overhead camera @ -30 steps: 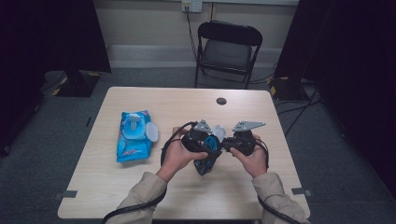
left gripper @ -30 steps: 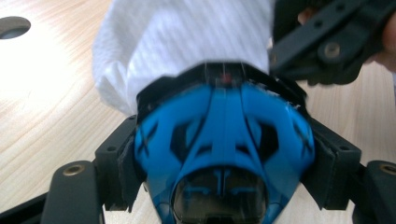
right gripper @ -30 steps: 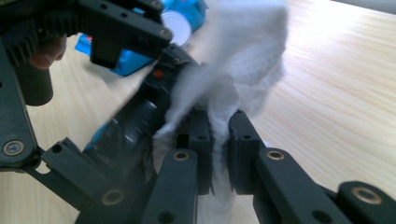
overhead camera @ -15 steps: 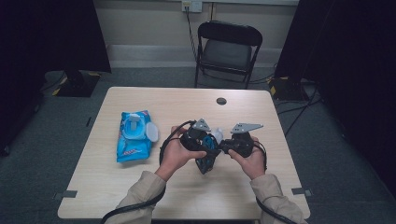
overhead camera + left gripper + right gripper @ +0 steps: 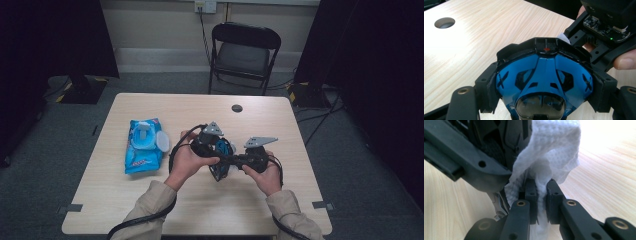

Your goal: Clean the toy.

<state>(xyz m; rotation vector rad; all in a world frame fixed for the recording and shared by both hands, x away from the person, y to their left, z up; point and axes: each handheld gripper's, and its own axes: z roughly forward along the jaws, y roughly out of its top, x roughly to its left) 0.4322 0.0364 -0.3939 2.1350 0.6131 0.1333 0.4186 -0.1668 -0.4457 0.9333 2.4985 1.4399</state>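
In the high view, both hand-held grippers meet just right of the middle of the frame, above the light wooden desk (image 5: 150, 200). The left hand-held gripper (image 5: 218, 159) grips a blue and black mask-like object (image 5: 223, 152); in the left gripper view this object (image 5: 544, 82) takes up the lower centre, wedged between the two black jaws at the frame's bottom corners, its blue face with cross-shaped cut-outs and a dark rounded window at the bottom. The jaws stand wide, pressing on its sides.

The right hand-held gripper (image 5: 239, 161) is clenched on a white wipe (image 5: 549, 152). In the right gripper view the wipe rises from between the tightly closed jaws at bottom centre and spreads toward the top of the frame, lying against the black body of the other gripper at upper left. In the left gripper view a small corner of the wipe (image 5: 563, 38) shows at upper right, beside the right gripper's body.

At the left of the desk lies a blue pack of wipes (image 5: 142, 146) with its round lid flipped open. A small dark hole (image 5: 237, 108) sits in the desk near its far edge, and a black folding chair (image 5: 243, 52) stands beyond it.
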